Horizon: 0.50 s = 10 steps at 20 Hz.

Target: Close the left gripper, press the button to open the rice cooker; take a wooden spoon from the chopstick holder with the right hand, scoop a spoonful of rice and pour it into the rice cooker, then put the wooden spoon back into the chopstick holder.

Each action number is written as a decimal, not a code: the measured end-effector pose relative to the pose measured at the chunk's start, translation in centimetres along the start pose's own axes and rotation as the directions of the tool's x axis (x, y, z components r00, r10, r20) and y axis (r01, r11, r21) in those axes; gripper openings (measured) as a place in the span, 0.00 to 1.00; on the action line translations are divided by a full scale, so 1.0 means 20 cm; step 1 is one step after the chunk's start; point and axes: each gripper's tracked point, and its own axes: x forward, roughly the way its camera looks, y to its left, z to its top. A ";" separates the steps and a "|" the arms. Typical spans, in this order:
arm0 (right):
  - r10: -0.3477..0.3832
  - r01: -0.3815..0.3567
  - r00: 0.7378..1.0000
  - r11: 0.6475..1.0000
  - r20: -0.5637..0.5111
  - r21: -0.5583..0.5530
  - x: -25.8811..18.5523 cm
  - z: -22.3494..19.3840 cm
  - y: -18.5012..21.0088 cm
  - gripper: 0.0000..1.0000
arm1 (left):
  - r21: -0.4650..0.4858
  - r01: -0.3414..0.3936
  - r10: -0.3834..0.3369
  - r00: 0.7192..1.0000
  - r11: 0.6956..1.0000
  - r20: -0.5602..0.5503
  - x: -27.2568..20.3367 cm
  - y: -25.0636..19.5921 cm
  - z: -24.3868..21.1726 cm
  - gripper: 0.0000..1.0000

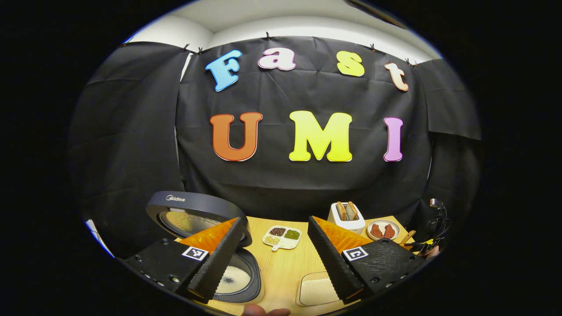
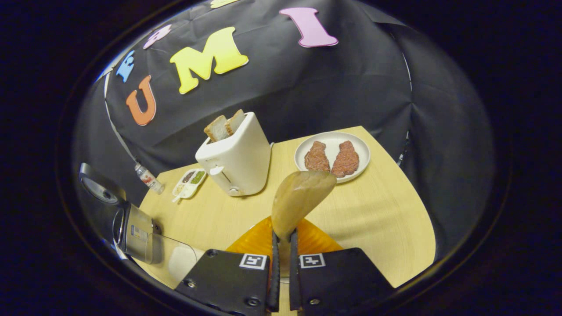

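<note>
Wooden spoon point(image 2: 302, 197) pinched upright in right tool point(image 2: 283, 263); left tool point(image 1: 272, 259) spread above open rice cooker point(image 1: 206, 237)

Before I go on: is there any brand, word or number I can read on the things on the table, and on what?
"Midea": on the raised rice cooker lid.
Print on the sticker on the cooker's side: too small to read.
Print on the small bottle by the wall: too blurred to read.
</note>
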 end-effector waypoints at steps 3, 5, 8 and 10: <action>-0.040 0.041 0.997 0.999 0.063 -0.017 -0.10 0.08 0.05 0.09 | -0.004 -0.007 0.007 1.000 1.000 0.030 -0.10 0.10 0.04 0.96; -0.060 0.063 0.993 0.998 0.105 -0.027 -0.18 0.14 0.09 0.09 | -0.020 -0.014 0.015 0.999 1.000 0.045 -0.18 0.17 0.05 0.96; -0.084 0.090 0.985 0.995 0.151 -0.035 -0.33 0.20 0.18 0.09 | -0.013 -0.024 0.025 0.998 1.000 0.064 -0.30 0.27 0.08 0.95; -0.081 0.089 0.981 0.995 0.178 -0.036 -0.44 0.23 0.28 0.08 | -0.009 -0.029 0.030 0.997 1.000 0.074 -0.39 0.34 0.08 0.96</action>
